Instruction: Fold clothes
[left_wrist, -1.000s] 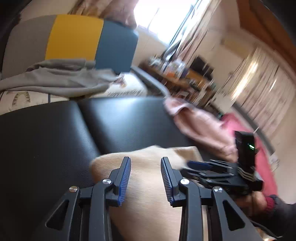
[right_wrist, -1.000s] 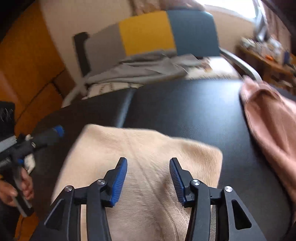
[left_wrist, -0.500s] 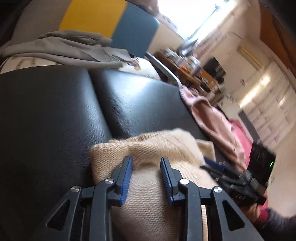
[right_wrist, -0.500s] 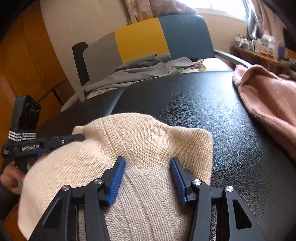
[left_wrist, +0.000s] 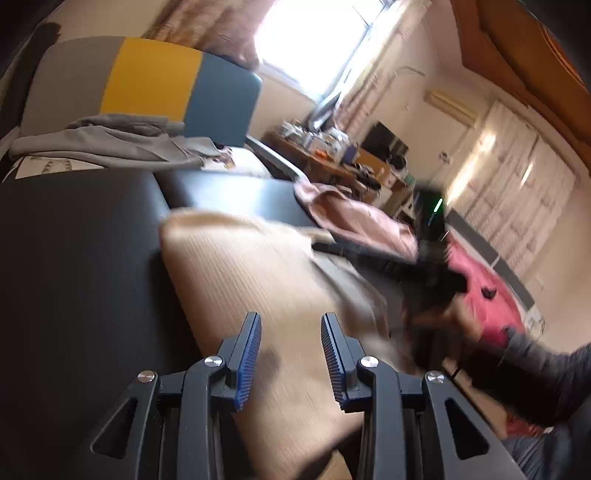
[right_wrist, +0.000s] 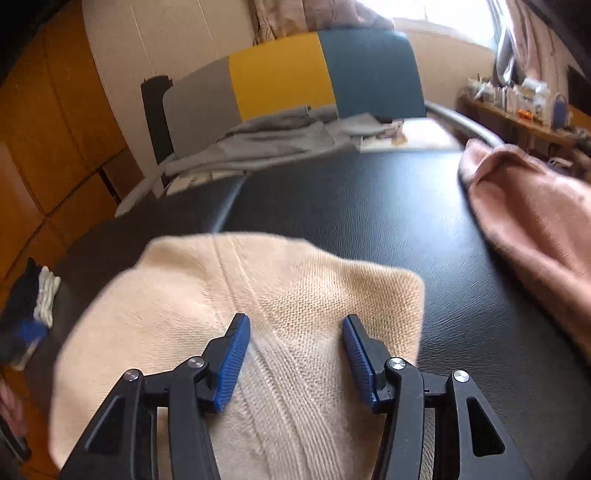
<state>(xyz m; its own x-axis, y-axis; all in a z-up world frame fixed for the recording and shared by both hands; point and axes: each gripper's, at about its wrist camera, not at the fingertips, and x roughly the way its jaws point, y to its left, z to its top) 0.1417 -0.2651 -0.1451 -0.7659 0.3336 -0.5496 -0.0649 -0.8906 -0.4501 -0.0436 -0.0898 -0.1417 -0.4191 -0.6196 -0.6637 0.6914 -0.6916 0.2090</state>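
Though blurred at the right gripper (left_wrist: 424, 266), saw cream sweater (right_wrist: 288, 295) under spread, widening jaws, nothing pinched; left gripper (left_wrist: 291, 358) spread too, black padded table (right_wrist: 351, 206).

Bright window (left_wrist: 314, 33) glare; motion blur, fisheye edges dark.

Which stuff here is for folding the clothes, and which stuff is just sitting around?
For the folding:
- cream knitted sweater, lying folded on the black padded surface
- pink sweater, lying rumpled to one side
- left gripper and right gripper, both above the cream sweater

Just sitting around:
- grey garment on the chair
- grey, yellow and blue chair
- cluttered desk
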